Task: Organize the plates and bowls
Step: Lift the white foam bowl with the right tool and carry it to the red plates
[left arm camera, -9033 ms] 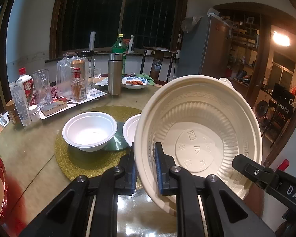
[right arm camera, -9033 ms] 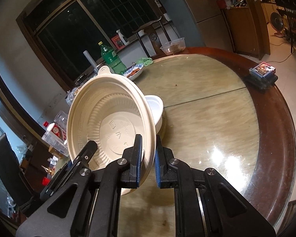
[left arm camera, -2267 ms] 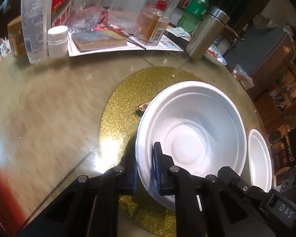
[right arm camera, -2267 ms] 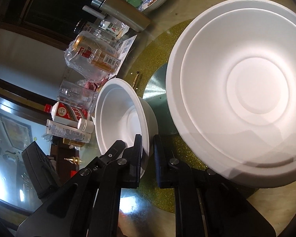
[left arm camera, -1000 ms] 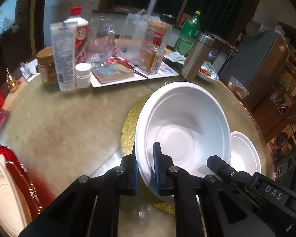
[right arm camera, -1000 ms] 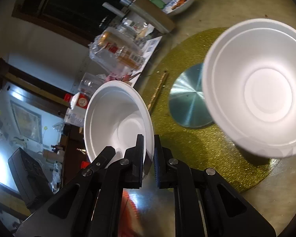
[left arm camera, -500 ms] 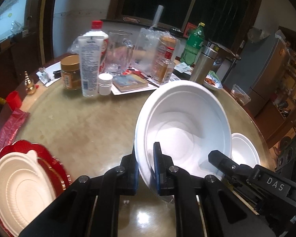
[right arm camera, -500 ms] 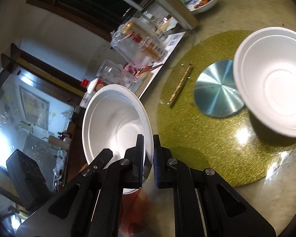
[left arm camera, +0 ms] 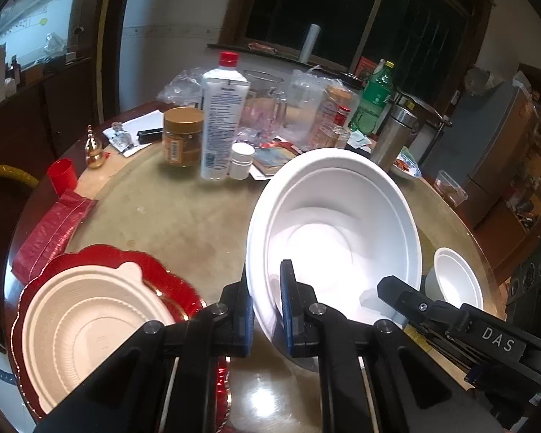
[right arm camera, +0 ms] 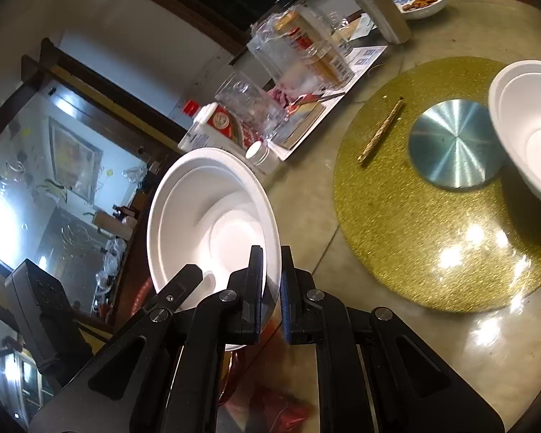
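Note:
A large white foam bowl (left arm camera: 335, 231) hangs tilted above the round table, held by its rim from two sides. My left gripper (left arm camera: 267, 303) is shut on the near rim. In the right wrist view my right gripper (right arm camera: 271, 263) is shut on the opposite rim of the same bowl (right arm camera: 212, 216). At the lower left a cream ridged plate (left arm camera: 86, 324) lies on a red scalloped plate (left arm camera: 155, 263). A second white bowl (right arm camera: 530, 126) sits on the gold mat (right arm camera: 432, 245), to the right.
Bottles, a peanut butter jar (left arm camera: 182, 137), a glass mug, a steel flask (left arm camera: 393, 137) and a food dish crowd the table's far side. A red cup (left arm camera: 63, 175) and red bag (left arm camera: 50, 231) lie at the left edge. A silver disc (right arm camera: 454, 144) and a stick rest on the mat.
Both grippers have carried the white bowl off the gold mat and leftward over the table. The red plate with the cream plate has come into the left wrist view.

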A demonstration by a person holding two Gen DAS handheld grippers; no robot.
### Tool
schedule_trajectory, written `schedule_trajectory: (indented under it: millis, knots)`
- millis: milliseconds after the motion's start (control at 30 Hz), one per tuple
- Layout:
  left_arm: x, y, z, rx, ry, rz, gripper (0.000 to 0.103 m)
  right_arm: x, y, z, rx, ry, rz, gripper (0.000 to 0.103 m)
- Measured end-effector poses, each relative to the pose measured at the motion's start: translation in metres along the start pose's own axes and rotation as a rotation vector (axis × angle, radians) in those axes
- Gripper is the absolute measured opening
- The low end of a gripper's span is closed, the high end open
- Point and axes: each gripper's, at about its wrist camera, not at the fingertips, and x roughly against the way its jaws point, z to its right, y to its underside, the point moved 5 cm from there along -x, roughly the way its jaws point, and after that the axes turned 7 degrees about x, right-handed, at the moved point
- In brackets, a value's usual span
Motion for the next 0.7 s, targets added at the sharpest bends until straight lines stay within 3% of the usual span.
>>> schedule_trajectory:
  millis: [700]
  knots:
    - [0.032, -0.004, -0.043, 0.035, 0.007, 0.042, 0.010, -0.021, 0.020, -0.045, 0.062, -0.008, -0.041, 0.009]
